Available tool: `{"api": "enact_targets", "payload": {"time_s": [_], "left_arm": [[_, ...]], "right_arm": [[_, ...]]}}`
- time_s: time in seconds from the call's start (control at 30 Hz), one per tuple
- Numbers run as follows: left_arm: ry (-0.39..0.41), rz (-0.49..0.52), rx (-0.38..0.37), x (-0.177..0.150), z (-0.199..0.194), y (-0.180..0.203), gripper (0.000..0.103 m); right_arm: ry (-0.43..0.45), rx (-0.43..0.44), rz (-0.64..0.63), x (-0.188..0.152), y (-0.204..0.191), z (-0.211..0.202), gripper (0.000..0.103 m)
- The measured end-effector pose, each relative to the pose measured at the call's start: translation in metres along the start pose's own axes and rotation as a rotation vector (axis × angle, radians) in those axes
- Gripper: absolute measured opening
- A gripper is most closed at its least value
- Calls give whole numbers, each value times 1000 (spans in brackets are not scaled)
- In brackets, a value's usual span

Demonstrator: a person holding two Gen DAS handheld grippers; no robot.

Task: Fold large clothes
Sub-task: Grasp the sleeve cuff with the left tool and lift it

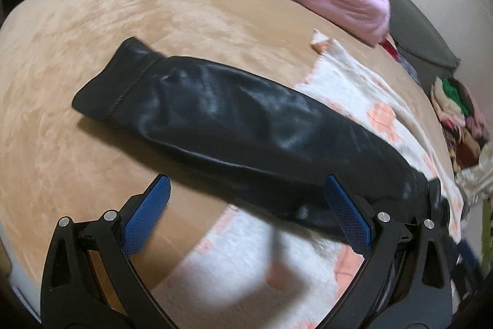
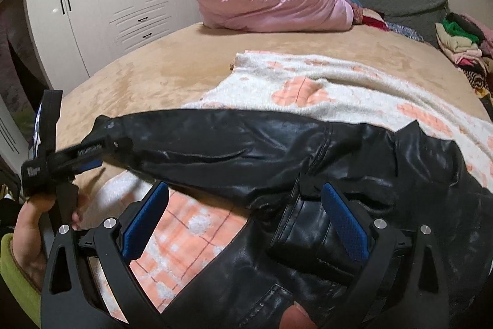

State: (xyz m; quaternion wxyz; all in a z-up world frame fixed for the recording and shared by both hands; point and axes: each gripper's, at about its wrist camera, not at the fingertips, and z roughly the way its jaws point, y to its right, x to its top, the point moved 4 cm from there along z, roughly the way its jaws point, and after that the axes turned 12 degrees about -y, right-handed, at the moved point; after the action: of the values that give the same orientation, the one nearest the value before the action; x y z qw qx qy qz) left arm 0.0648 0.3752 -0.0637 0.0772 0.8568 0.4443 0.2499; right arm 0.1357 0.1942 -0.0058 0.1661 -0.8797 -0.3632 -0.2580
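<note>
The tan bed [image 2: 148, 73] fills both views, with a white-and-peach blanket [image 2: 354, 82] spread across its middle and a rolled pink quilt [image 2: 271, 2] up top centre of the right wrist frame. On that blanket lies the black leather jacket [image 2: 385, 174], body at lower right, one sleeve [image 1: 209, 116] stretched out toward the left edge, its cuff at centre-left in the left wrist view. This looks like the sleeve fold-in stage: the garment is laid out, sleeve not yet brought across the body. The left gripper [image 1: 243, 218] hovers over the sleeve's near end, jaws wide apart, nothing between them. The right gripper [image 2: 243, 221] sits low over the shoulder seam and collar, jaws likewise spread and empty. Next call, I'd judge: close on the sleeve, lift it and carry it over the torso without dragging the blanket.
</note>
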Motion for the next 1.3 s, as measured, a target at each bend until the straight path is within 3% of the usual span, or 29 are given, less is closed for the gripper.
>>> {"api": "enact_targets", "payload": {"time_s": [0.3,0.47,0.5,0.53,0.57,0.6,0.67,0.77,1.1,1.3], "left_arm": [[22,-192,-50,22,12,-42,94],[84,-229,-74,35,5,-50,92],[89,-238,-80,38,4,-52,89],[91,-245,-85,39,4,-53,78],[90,-248,-95,41,6,-55,60],[87,-250,-103,42,7,-57,52],[86,-255,-126,42,11,-59,20],[120,-232,-155,44,2,-55,8],[279,-105,-231,35,-62,-20,1],[350,-11,-271,29,-108,27,1]], "right_arm": [[-32,15,52,-16,13,8,99],[-34,5,74,-21,22,6,99],[-34,4,78,-22,24,5,99],[-32,3,82,-23,26,4,99],[-30,0,85,-23,28,3,99],[-29,-2,90,-24,29,3,99],[-25,0,106,-25,33,1,99],[-16,11,134,-29,38,-4,99],[14,-18,251,-59,81,-31,99],[67,-44,351,-76,122,-61,99]]}}
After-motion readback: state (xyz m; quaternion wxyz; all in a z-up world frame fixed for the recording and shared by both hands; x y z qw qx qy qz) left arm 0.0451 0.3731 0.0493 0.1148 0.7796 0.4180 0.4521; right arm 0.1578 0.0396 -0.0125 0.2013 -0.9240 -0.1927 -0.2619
